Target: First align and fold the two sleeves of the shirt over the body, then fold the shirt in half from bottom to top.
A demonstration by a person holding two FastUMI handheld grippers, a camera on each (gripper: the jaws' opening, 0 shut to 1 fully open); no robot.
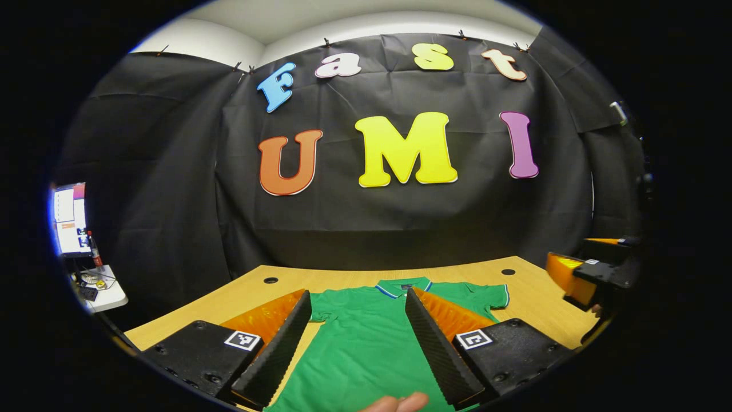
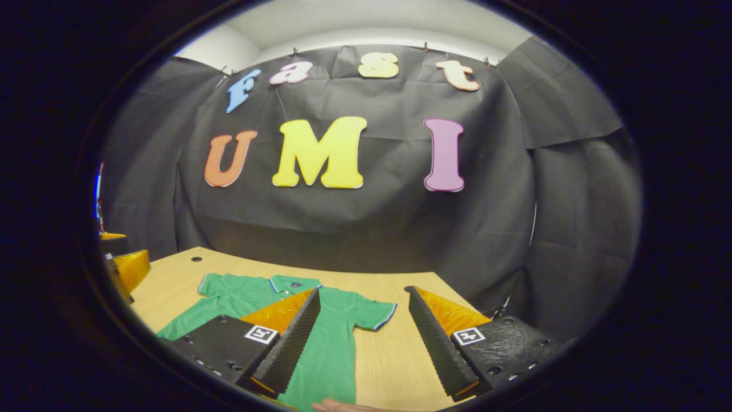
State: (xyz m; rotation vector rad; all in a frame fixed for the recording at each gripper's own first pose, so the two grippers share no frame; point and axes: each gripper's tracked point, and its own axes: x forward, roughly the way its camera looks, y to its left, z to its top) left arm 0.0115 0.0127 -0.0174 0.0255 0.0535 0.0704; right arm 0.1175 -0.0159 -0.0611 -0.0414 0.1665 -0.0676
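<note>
A green polo shirt (image 1: 366,337) lies flat on the wooden table (image 1: 526,292), collar toward the back wall and both short sleeves spread out. My left gripper (image 1: 359,303) hovers open above the shirt's body, with nothing between its fingers. In the right gripper view the shirt (image 2: 331,343) lies to the left, its right sleeve (image 2: 372,313) pointing toward the gap of my right gripper (image 2: 362,297), which stands open and holds nothing. The right gripper also shows at the right edge of the left gripper view (image 1: 595,274), above the table.
A monitor (image 1: 70,218) and a small white stand with clutter (image 1: 97,286) sit off the table's left end. Round cable holes (image 1: 270,280) mark the table's back edge. A fingertip (image 1: 397,403) shows at the bottom of the left gripper view.
</note>
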